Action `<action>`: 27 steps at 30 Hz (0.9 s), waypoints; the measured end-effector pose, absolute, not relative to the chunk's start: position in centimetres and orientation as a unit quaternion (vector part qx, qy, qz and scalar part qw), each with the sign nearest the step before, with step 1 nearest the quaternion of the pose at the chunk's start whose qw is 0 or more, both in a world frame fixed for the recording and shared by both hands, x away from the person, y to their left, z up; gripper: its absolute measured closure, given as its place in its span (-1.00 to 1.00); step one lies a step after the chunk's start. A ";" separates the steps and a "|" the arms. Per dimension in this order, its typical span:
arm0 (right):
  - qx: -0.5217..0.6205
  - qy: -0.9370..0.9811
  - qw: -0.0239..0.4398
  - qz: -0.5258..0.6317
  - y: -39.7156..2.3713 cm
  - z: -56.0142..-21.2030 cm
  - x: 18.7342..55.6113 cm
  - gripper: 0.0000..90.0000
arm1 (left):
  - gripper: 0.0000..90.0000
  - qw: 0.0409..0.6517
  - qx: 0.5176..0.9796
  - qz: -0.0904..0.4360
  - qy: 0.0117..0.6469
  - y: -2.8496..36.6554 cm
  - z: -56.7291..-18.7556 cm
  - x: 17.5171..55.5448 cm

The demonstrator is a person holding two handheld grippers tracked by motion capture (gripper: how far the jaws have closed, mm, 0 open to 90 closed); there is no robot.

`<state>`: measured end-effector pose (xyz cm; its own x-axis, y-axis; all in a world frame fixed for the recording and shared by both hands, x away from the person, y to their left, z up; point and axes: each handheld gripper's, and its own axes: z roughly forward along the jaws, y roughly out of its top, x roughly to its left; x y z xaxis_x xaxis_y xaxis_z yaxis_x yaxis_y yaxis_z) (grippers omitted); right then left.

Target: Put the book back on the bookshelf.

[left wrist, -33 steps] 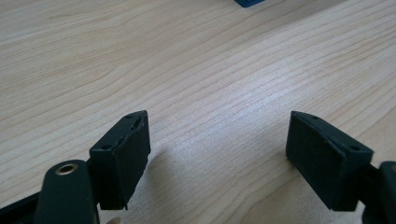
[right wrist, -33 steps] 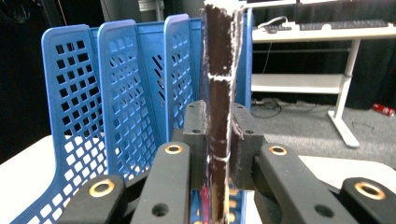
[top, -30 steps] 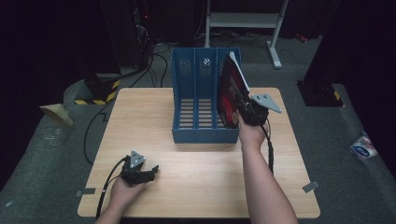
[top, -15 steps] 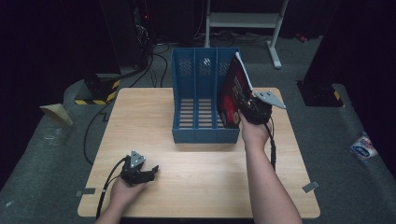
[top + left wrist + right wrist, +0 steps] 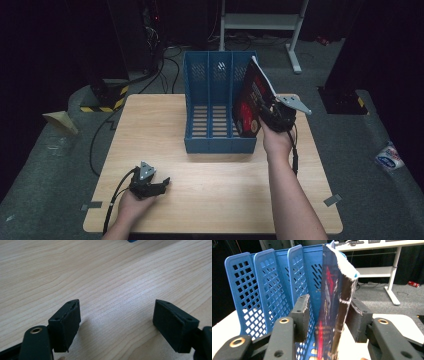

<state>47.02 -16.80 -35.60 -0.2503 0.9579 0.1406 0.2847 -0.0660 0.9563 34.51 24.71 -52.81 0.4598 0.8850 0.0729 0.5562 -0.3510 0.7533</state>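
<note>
I'm releasing the book, standing in the rack's right slot, upper centre of frame; my right tool has just been opening, pads off it. Next: withdraw cleanly. Left tool rests apart, lower left on the tabletop.

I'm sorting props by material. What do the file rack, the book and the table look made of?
Rack: looks like moulded blue plastic, matt, with perforated walls and a slotted floor. Book: paper pages in a glossy printed card cover, worn white along the spine. Table: pale wood grain, smooth; could be laminate.
</note>
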 end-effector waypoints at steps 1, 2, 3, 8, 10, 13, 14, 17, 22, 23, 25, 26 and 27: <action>0.519 0.601 0.327 0.512 -16.9 -35.5 47.2 0.22 | -0.50 0.337 0.785 0.244 0.459 24.7 -52.8 34.5; 0.516 0.602 0.331 0.512 -16.9 -35.4 47.4 0.22 | -0.50 0.337 0.785 0.244 0.459 24.7 -52.8 34.5; 0.515 0.601 0.332 0.514 -16.9 -35.4 47.5 0.23 | -0.50 0.337 0.785 0.243 0.459 24.7 -52.8 34.5; 0.515 0.596 0.339 0.515 -17.1 -34.7 48.1 0.50 | -0.49 0.337 0.785 0.244 0.459 24.7 -52.8 34.5; 0.518 0.603 0.337 0.505 -16.9 -34.4 48.4 0.62 | -0.49 0.337 0.785 0.243 0.459 24.7 -52.8 34.5; 0.518 0.600 0.343 0.504 -16.6 -33.9 48.4 0.80 | -0.49 0.337 0.786 0.244 0.458 24.7 -52.8 34.5; 0.517 0.600 0.347 0.504 -16.5 -33.9 48.3 0.85 | -0.49 0.337 0.786 0.243 0.458 24.7 -52.8 34.5; 0.523 0.592 0.342 0.509 -16.4 -33.9 48.3 0.90 | -0.49 0.338 0.786 0.244 0.457 24.7 -52.8 34.5; 0.518 0.587 0.358 0.509 -15.9 -34.0 48.1 0.92 | -0.48 0.338 0.786 0.243 0.457 24.7 -52.8 34.5; 0.516 0.587 0.361 0.510 -15.7 -34.0 48.0 0.92 | -0.48 0.338 0.786 0.243 0.457 24.7 -52.8 34.5; 0.512 0.586 0.367 0.510 -15.3 -34.0 47.9 0.92 | -0.48 0.338 0.786 0.242 0.457 24.7 -52.8 34.5; 0.510 0.585 0.369 0.511 -15.2 -34.0 47.9 0.92 | -0.48 0.339 0.786 0.243 0.457 24.7 -52.8 34.5; 0.509 0.584 0.371 0.511 -15.1 -34.0 47.9 0.92 | -0.48 0.338 0.786 0.243 0.457 24.7 -52.8 34.5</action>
<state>47.92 -15.13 -33.97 -0.2061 0.9746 0.0880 0.2162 -0.0424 0.9754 34.51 24.71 -52.82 0.4643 0.8828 0.0719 0.5542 -0.3529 0.7538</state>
